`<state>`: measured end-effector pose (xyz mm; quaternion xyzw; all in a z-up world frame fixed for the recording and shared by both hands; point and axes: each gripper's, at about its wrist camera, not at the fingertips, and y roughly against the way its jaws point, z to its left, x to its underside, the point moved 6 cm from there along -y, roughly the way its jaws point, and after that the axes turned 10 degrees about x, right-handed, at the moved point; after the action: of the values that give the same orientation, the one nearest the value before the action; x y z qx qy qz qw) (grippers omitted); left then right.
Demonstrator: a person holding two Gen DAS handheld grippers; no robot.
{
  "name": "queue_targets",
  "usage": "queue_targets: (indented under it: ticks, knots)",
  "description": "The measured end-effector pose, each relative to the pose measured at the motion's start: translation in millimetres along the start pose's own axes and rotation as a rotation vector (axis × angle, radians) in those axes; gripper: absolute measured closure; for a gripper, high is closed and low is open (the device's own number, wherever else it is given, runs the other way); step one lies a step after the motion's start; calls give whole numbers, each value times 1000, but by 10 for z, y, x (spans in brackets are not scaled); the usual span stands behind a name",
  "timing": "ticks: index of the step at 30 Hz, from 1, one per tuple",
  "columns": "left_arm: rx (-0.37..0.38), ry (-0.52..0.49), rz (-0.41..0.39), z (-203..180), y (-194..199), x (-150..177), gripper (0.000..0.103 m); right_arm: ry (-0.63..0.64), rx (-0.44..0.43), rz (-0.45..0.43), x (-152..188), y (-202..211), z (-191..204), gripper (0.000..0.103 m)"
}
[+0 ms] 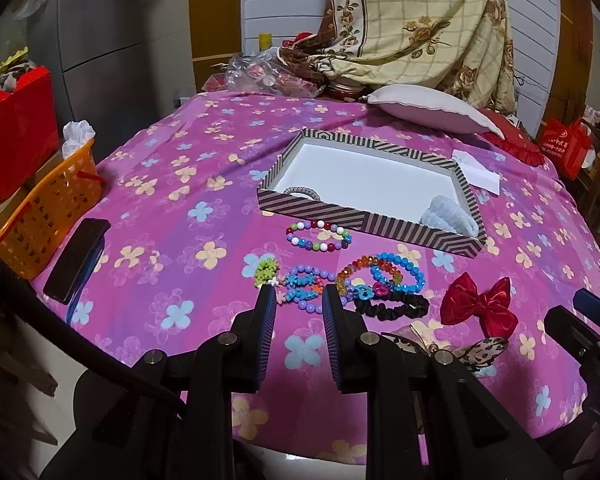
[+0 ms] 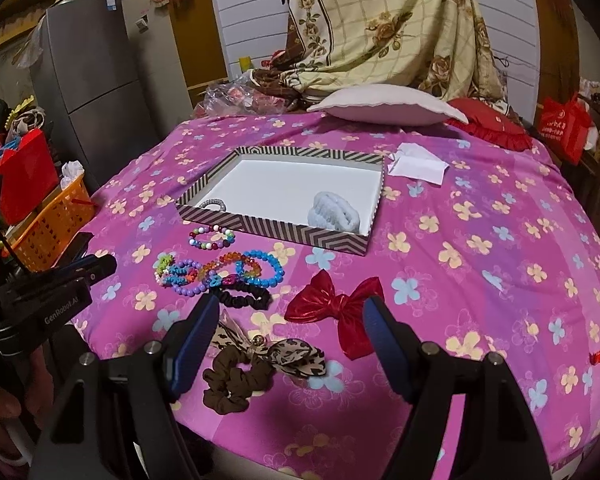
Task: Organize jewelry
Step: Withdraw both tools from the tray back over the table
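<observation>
Two pieces already lie in the striped tray (image 1: 364,222); bracelets (image 1: 320,236) wait beside it. Left gripper (image 1: 300,300) fingers narrow, empty; right gripper (image 2: 290,310) wide, empty, over the bows (image 2: 340,304).

Both grippers are black, with ribbed blue pads (image 2: 374,320) and silver round screws (image 1: 227,338). The left gripper (image 2: 100,270) carries white "GenRobot.AI" lettering (image 2: 62,312) and a black cable (image 1: 100,364).

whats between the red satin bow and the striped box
Nothing but bare pink flowered cloth. The right wrist view shows the red satin bow lying clear of the striped cardboard box.
</observation>
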<state>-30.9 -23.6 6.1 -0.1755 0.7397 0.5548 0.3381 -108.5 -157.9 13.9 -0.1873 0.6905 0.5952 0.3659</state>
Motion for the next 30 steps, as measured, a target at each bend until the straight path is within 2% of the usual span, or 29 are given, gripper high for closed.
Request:
queue_targets:
  ticks: [15,30]
  knots:
    - [13,4,12,-64,-2,64,81,12,-5,-11,24,16,30,25]
    - [35,6,35,-78,-60,116,73,-4,-1,18,36,-65,-23,24]
